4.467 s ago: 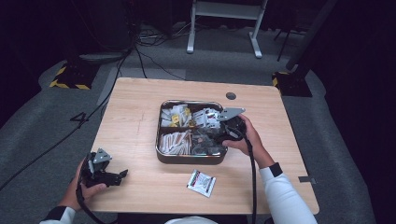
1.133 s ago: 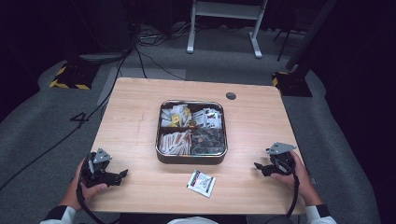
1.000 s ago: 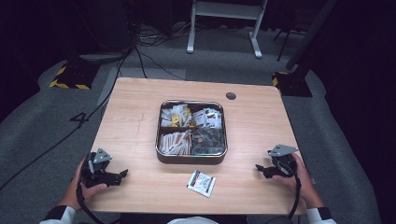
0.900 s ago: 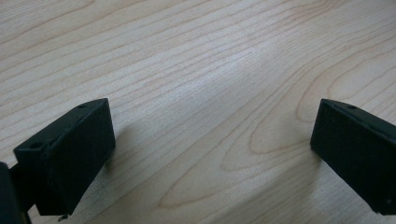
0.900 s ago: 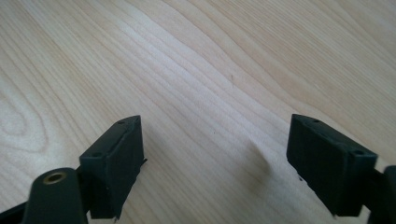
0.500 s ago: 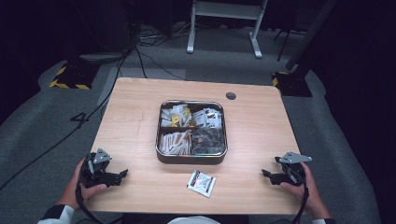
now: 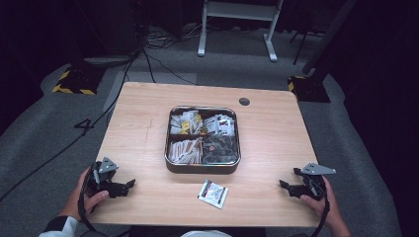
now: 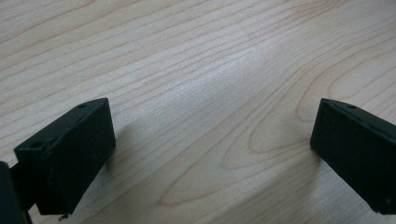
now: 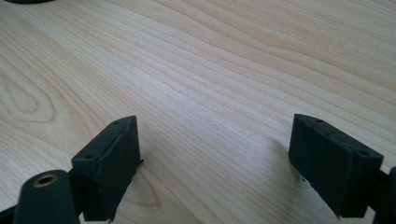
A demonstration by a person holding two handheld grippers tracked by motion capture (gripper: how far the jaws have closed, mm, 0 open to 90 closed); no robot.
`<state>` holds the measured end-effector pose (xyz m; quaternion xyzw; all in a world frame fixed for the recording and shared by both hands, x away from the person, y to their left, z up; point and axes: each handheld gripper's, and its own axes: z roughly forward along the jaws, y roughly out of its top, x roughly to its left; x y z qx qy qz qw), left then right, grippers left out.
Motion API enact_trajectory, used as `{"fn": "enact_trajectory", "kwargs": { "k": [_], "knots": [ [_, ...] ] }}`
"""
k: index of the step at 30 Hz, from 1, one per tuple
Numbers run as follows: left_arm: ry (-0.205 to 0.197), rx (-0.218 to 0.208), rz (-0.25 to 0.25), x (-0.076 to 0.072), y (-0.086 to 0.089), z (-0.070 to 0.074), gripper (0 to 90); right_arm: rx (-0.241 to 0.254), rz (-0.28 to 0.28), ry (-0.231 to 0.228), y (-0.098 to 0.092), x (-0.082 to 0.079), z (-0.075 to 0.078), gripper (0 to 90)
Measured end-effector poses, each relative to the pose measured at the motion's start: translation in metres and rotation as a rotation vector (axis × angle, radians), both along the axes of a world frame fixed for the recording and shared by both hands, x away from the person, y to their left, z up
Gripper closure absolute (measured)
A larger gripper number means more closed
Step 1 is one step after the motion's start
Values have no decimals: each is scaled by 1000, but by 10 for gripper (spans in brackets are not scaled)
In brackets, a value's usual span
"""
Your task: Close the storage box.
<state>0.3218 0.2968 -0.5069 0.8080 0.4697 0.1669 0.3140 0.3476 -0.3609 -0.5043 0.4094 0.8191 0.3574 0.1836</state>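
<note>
From above I see a white printed sachet (image 7: 213, 193) at the worktop's (image 7: 138, 123) near edge; both tool views give bare wood: left tool (image 7: 129, 184) wide, right tool (image 7: 287, 183) just widened, empty.

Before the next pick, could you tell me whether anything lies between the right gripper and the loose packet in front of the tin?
Nothing visible does. The right gripper rests open at the table's near right edge, the packet lies flat to its left, just in front of the tin, and only bare wood separates them.
</note>
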Motion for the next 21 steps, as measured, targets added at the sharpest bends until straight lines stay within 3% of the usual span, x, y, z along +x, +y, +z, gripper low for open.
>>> {"fn": "enact_trajectory", "kwargs": {
  "k": [21],
  "knots": [
    [3, -1, -14, 1, 1, 0, 1, 0, -30, 2, 3, 3, 0, 152]
  ]
}}
